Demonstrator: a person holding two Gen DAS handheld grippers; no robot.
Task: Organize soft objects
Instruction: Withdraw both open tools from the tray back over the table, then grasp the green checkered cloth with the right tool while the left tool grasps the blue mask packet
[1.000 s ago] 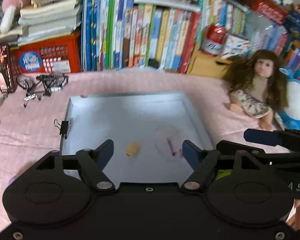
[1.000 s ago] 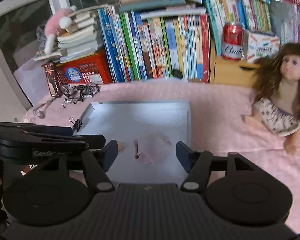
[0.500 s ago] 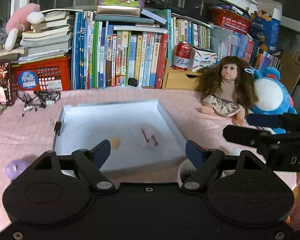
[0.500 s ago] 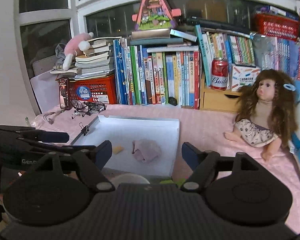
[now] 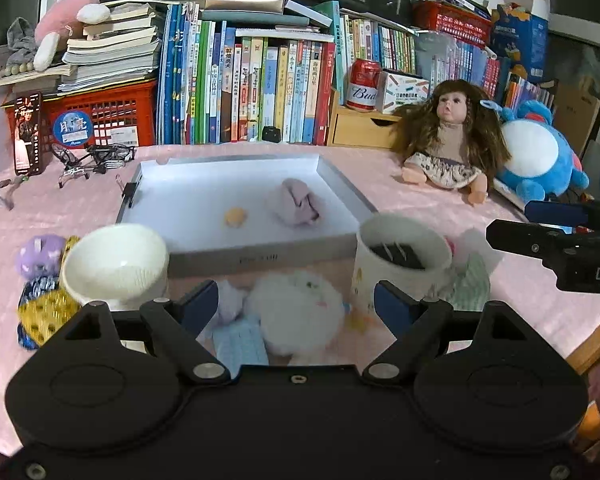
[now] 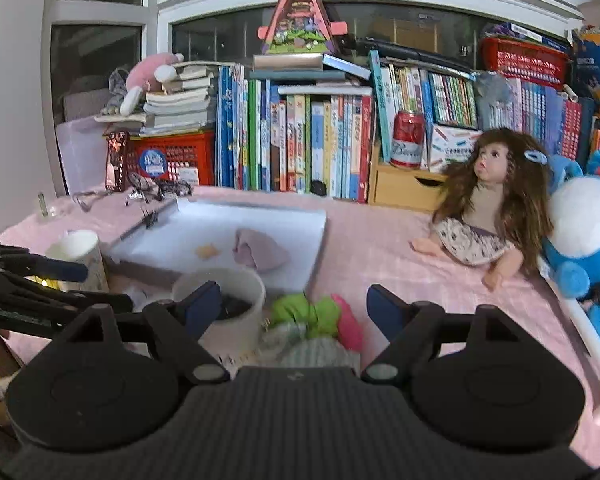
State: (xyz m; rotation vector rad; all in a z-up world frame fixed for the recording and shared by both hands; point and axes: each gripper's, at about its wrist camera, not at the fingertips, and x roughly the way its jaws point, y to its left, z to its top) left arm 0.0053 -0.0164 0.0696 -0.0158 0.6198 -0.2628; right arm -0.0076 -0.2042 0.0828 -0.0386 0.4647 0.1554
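A white tray [image 5: 156, 184] lies on the pink tablecloth and holds a folded lilac cloth [image 5: 298, 204] and a small orange piece [image 5: 235, 216]. The tray [image 6: 300, 216] and cloth [image 6: 260, 250] also show in the right wrist view. My left gripper [image 5: 296, 306] is open and empty above a fluffy white plush [image 5: 296, 316] near the table's front. My right gripper [image 6: 294, 306] is open and empty above green and pink soft items [image 6: 316, 314] and a knitted piece [image 6: 320, 354].
Two white cups [image 5: 116, 264] [image 5: 400, 256] stand in front of the tray. Purple and yellow soft balls [image 5: 40, 256] lie at the left. A doll [image 5: 448, 144] and a blue plush [image 5: 540, 164] sit at the right. Books [image 5: 260, 84] and a red crate [image 5: 100, 116] line the back.
Both grippers have pulled back and up from over the tray. The cups and the soft items at the table's front have come into view. Both stay open.
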